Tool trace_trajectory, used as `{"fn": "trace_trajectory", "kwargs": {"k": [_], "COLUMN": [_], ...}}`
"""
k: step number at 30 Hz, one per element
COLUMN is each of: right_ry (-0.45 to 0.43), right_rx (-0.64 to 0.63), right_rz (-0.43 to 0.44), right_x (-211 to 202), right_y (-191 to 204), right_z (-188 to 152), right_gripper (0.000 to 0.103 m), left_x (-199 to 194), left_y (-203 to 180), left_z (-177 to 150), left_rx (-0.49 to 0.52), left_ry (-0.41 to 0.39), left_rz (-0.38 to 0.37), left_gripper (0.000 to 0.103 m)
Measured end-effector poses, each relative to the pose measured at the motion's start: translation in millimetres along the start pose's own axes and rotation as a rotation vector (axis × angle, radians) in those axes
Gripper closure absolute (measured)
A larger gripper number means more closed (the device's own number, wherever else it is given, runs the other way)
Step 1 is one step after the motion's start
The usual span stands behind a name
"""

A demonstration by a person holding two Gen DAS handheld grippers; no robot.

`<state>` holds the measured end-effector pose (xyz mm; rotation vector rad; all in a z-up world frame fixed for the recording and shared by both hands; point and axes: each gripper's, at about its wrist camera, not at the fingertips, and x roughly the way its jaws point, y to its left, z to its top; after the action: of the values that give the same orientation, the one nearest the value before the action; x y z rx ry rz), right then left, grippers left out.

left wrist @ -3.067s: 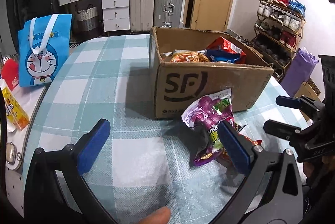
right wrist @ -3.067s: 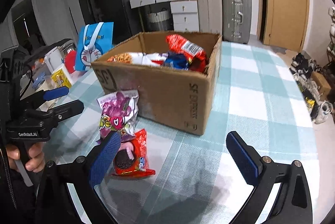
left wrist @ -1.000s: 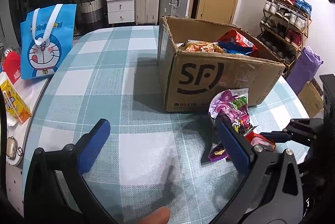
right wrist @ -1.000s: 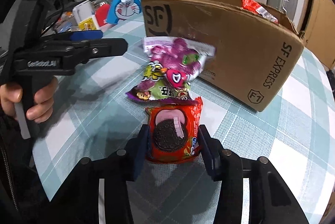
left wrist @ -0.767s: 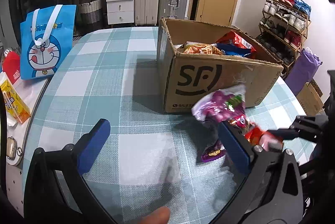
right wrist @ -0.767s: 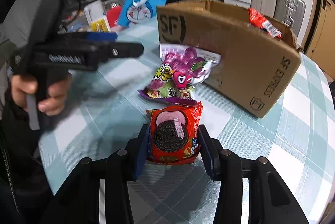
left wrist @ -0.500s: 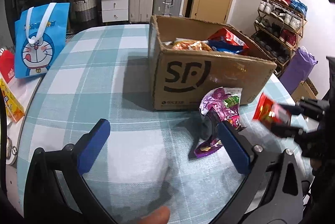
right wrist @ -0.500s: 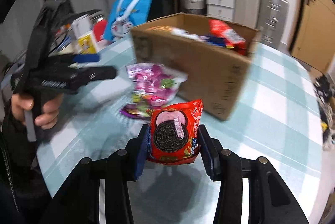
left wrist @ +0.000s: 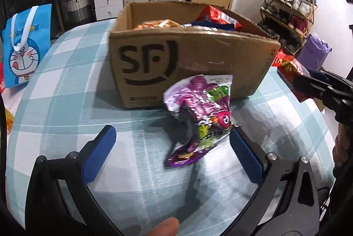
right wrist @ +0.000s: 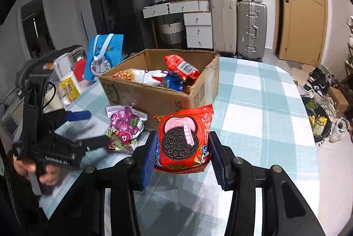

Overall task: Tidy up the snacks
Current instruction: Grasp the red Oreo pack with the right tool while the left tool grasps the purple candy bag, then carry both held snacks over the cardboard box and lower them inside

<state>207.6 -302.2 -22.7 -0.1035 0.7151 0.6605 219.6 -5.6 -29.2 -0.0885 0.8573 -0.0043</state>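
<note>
Between the pads of the right tongs (right wrist: 182, 154), a red Oreo packet (right wrist: 184, 144) is clamped by its two side edges and held clear above the checked bench (right wrist: 260, 103). At 12 o'clock from the packet in the right wrist view stands the cardboard box (right wrist: 163, 94), open-topped, with several snack bags (right wrist: 158, 77) inside. At 10 o'clock from the packet, a purple candy bag (right wrist: 124, 125) lies on the bench, leaning against the box's near wall. The left tongs (left wrist: 174, 153) are spread wide and grip nothing; the purple candy bag (left wrist: 200, 119) lies between their pads, nearer the right-hand one, which its edge appears to meet. At 9 o'clock of the left wrist view, a blue cartoon tote (left wrist: 24, 46) stands at the bench edge.
</note>
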Motion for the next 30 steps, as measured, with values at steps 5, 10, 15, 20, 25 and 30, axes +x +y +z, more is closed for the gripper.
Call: {"fn": "trace_trajectory", "kwargs": {"k": [5,10,15,20,25,30], "right_ry": [-0.009,-0.013,-0.029,-0.038,-0.045,-0.053], "right_rx": [0.012,0.019,0.02,0.029,0.026,0.015], "right_rz": [0.006,0.007,0.003,-0.002,0.002,0.005], "right_x": [-2,-5,-10,-14,-16,-18], "right_y": [0,-2,-3,-6,-3,2], "right_z": [0,0,0,2,2,3], "right_gripper": [0.057,0.057,0.057,0.057,0.057,0.057], "left_x": [12,25,35,41,38,28], "left_y": [-17,-20,-21,-26,-35,-36], "left_z": [9,17,20,22,21,15], "left_rx": [0.011,-0.031,-0.047,-0.018,-0.009,-0.014], "left_ry": [0.021,0.049,0.07,0.072,0.038,0.01], "left_rz": [0.008,-0.006,-0.013,-0.048,-0.091,-0.1], "left_gripper": [0.0,0.0,0.003,0.025,0.051,0.054]}}
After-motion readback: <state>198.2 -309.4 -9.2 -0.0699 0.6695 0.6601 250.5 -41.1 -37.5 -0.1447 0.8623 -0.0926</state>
